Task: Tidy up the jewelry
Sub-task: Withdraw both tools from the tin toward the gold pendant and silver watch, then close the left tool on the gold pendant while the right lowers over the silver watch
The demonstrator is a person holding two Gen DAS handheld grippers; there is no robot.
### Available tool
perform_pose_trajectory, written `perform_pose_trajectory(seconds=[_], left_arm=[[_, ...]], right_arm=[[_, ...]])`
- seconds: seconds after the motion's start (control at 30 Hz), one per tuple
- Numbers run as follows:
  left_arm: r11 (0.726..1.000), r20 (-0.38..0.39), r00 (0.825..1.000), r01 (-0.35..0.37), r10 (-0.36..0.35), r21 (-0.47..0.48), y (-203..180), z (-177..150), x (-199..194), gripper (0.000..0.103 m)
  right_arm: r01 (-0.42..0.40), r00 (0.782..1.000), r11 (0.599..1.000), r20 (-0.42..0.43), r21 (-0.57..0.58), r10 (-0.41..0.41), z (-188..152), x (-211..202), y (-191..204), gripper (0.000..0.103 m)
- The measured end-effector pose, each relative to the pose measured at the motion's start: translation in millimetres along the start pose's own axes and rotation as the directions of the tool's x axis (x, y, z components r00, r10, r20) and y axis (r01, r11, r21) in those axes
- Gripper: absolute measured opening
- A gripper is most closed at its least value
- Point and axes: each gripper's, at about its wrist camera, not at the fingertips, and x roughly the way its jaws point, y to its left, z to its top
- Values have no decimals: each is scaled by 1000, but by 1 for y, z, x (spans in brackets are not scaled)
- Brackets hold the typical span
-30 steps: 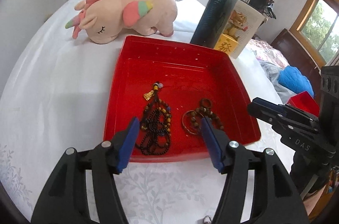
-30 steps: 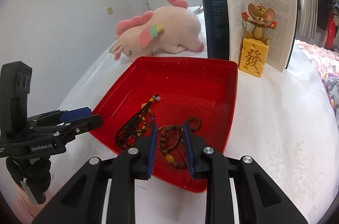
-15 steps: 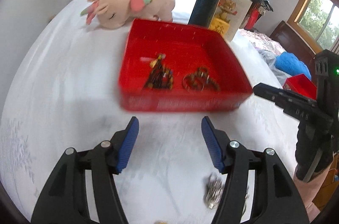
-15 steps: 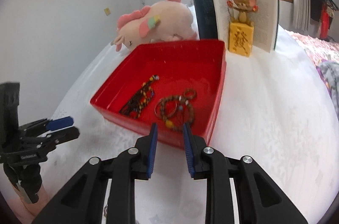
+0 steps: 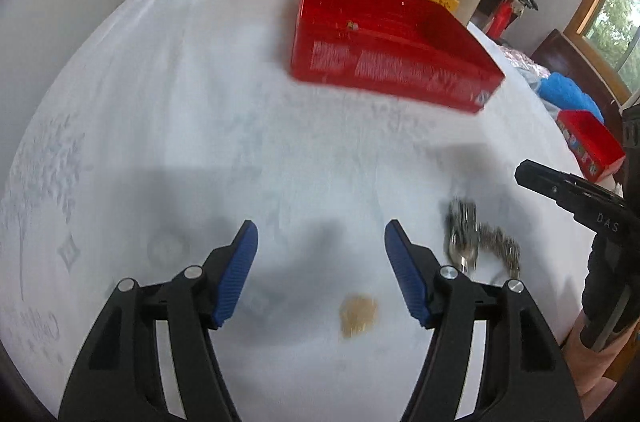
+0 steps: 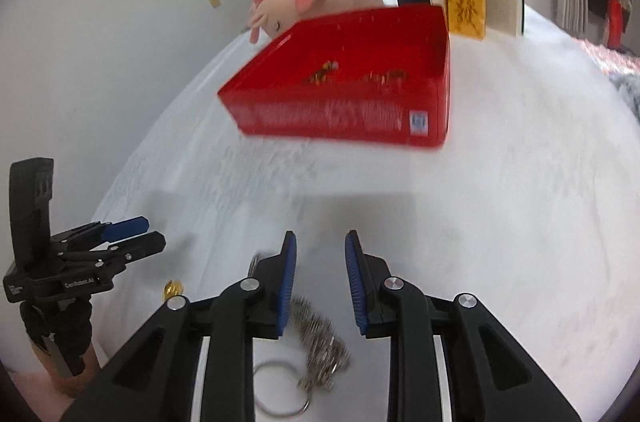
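At the bottom of the left wrist view the left gripper (image 5: pixel 320 262) stands spread with nothing between its pads; its jaws have just been opening a little further. The right gripper (image 6: pixel 320 282), low centre in its own view, is parted only narrowly and also pinches nothing. Both have pulled back from the red tray (image 6: pixel 436 94), which a second ago filled the middle of each view and now sits in the upper part.

New things have come into view on the white cloth (image 5: pixel 160 102): a silvery chain (image 6: pixel 320 346) with a ring at the bottom centre of the right view, partly under the right gripper's left finger, and a small gold piece (image 5: pixel 358 314) low between the left gripper's fingers.

Two beaded pieces (image 6: pixel 324 72) already lie in the tray, so the next pickup is probably among these loose items.
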Motion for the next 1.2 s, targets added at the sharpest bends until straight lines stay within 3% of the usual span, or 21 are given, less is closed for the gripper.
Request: perform_pose_trajectory(seconds=[0.3,0.63,0.73,0.77,0.93,1.07,1.2], left_arm=[[999,-50,999,18,-16,39,-10,-37,1,66],[996,-66,998,1,5,84,-24,-43,12,66],[996,-67,998,-4,10,93,-26,-43,12,60],[995,-68,998,-4,11,103,-28,-44,12,52],[990,-80,997,20,-9,138,-36,-48,12,37],[990,-79,997,15,-4,137,-35,-47,14,19],[991,-78,997,20,-10,133,-34,-47,14,17]], right_arm=[[-6,1000,1000,-8,20,6,-27,-12,6,27],[-13,1000,1000,-18,19,13,-33,-11,9,29],[-15,1000,1000,-18,18,15,-32,-11,9,29],[-16,1000,1000,-17,18,16,-32,-12,10,29],[-20,1000,1000,-17,20,20,-31,-11,11,29],[-23,1000,1000,-17,20,23,-31,-10,12,29],[-24,1000,1000,-17,14,25,-31,-10,15,29]])
